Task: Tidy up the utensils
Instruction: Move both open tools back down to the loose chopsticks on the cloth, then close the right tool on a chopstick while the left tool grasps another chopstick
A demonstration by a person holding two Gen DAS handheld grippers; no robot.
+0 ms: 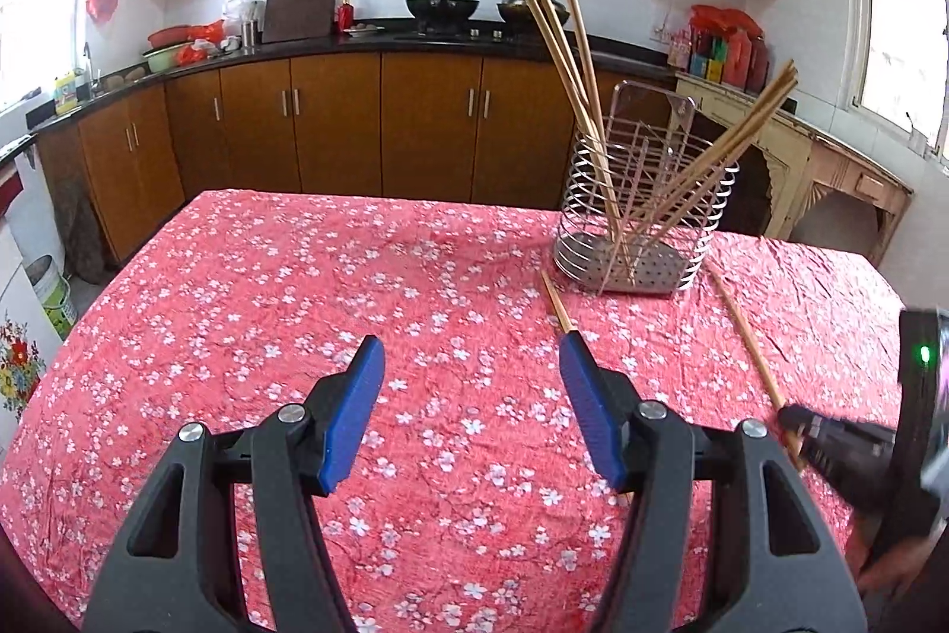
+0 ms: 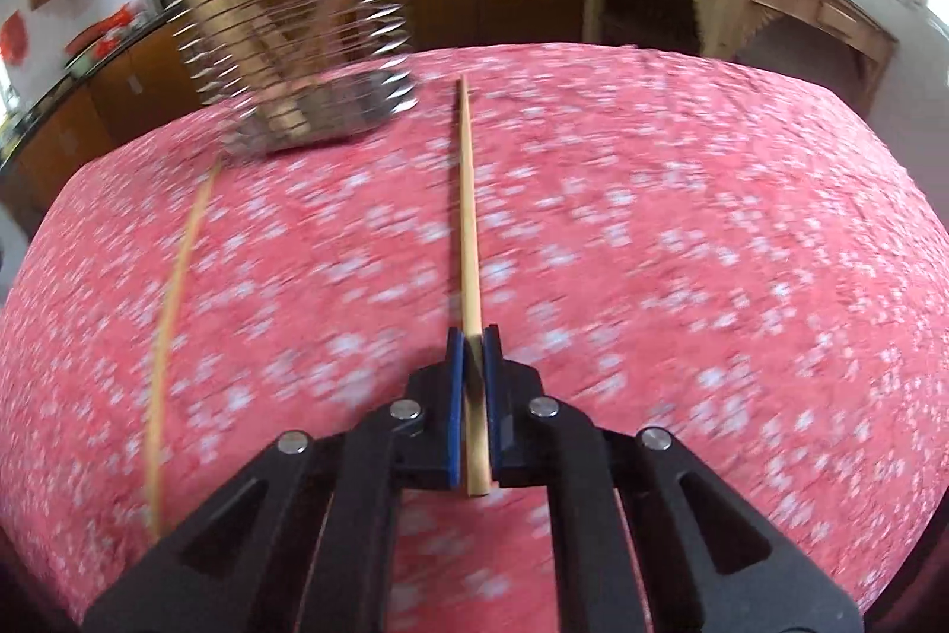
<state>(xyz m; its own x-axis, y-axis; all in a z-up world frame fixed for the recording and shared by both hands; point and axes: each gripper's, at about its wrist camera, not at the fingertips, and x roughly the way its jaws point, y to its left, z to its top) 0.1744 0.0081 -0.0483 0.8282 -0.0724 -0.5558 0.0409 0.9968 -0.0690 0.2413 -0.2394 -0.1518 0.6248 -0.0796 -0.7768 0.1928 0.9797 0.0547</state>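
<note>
The right gripper (image 2: 473, 336) is pinching a chopstick (image 2: 467, 194); the left gripper (image 1: 471, 360) is hanging spread, hiding another chopstick's (image 1: 556, 302) near end; the wire holder (image 2: 296, 40) is blurring.

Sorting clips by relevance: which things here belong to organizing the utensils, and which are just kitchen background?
Job:
- wire utensil holder with chopsticks in it
- chopstick clamped in the right gripper
- loose chopstick on the tablecloth
- left gripper, open

Background:
- woks
- cutting board
- cabinets
</note>
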